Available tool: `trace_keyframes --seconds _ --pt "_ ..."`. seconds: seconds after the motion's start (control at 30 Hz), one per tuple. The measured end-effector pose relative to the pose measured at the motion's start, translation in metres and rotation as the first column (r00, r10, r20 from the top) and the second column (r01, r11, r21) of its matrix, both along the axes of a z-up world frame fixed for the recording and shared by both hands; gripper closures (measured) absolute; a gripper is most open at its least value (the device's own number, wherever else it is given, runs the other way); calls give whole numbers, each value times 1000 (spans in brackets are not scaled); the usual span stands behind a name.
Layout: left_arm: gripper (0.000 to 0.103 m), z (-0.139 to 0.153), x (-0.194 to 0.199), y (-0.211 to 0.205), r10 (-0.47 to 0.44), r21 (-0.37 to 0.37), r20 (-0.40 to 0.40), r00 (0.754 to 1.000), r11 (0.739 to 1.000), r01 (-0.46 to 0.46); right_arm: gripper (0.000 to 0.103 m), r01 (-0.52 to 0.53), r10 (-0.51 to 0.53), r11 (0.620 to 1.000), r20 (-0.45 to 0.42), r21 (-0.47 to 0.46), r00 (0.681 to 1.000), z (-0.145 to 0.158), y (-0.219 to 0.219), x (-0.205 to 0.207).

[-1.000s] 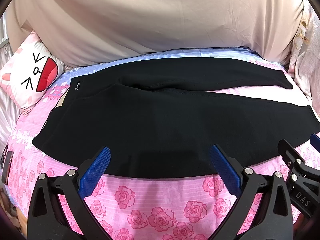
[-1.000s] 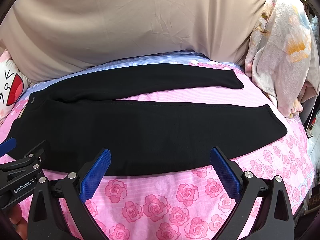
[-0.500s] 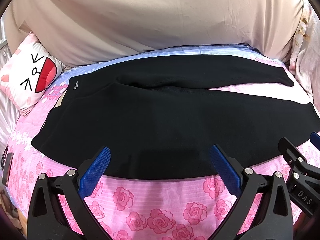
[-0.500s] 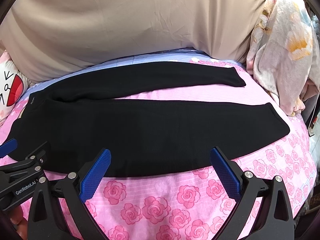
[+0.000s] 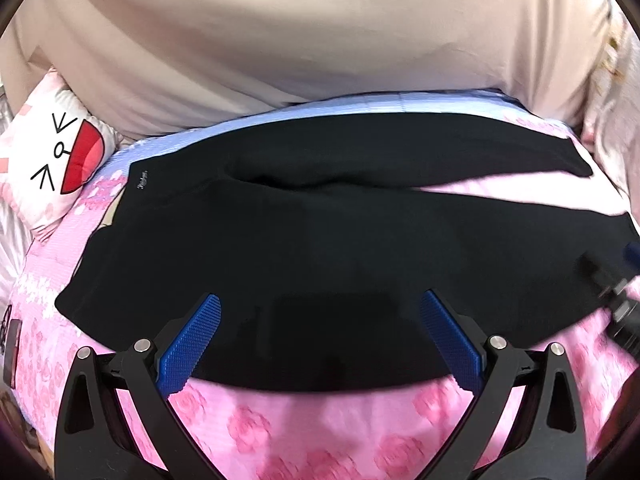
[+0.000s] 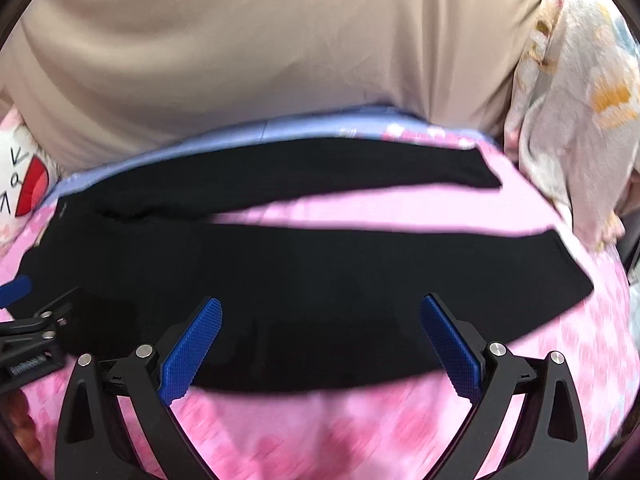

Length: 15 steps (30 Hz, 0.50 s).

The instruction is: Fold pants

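Note:
Black pants (image 5: 320,248) lie flat on a pink rose-print bedsheet (image 5: 320,432), waistband at the left, two legs spread apart to the right. My left gripper (image 5: 320,340) is open and empty, its blue fingertips over the near edge of the seat and upper leg. My right gripper (image 6: 320,340) is open and empty over the near edge of the near leg (image 6: 360,288). The far leg (image 6: 320,172) ends at a cuff at the right. Each gripper shows at the edge of the other's view.
A beige fabric wall (image 5: 320,40) rises behind the bed. A white cartoon-face pillow (image 5: 60,160) lies at the left. A floral blanket (image 6: 572,100) is heaped at the right. A dark object (image 5: 10,344) lies at the left bed edge.
Both grippers have moved forward and lower toward the pants' near edge; the view is motion-blurred. The pants have not moved. Both stay open.

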State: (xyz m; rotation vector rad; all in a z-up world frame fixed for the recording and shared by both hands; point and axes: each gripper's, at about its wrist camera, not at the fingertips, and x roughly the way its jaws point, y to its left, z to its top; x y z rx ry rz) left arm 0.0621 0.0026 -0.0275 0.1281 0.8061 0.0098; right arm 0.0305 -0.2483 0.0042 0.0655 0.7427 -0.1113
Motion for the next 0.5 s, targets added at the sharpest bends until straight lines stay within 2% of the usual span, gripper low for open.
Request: trace_keyframes --seconds 0.1,0.2,0.27,0.4,0.5 --pt "5 1 26 15 17 23 -1 1000 1000 -17 5 35 -34 999 49 -11 998 7 -57 37" --pt "5 6 53 42 41 -8 -1 999 999 -41 5 91 -92 996 29 10 995 4 -134 94" --pt "5 11 73 66 71 -51 2 997 996 -71 6 112 -111 991 -19 74 994 -4 -190 140" --pt "5 20 115 120 191 -48 9 981 980 -191 7 170 -160 978 -85 123 983 -23 -256 202" --pt "5 25 151 172 294 -80 -16 956 952 -294 7 172 -166 983 -96 58 981 -31 -271 237"
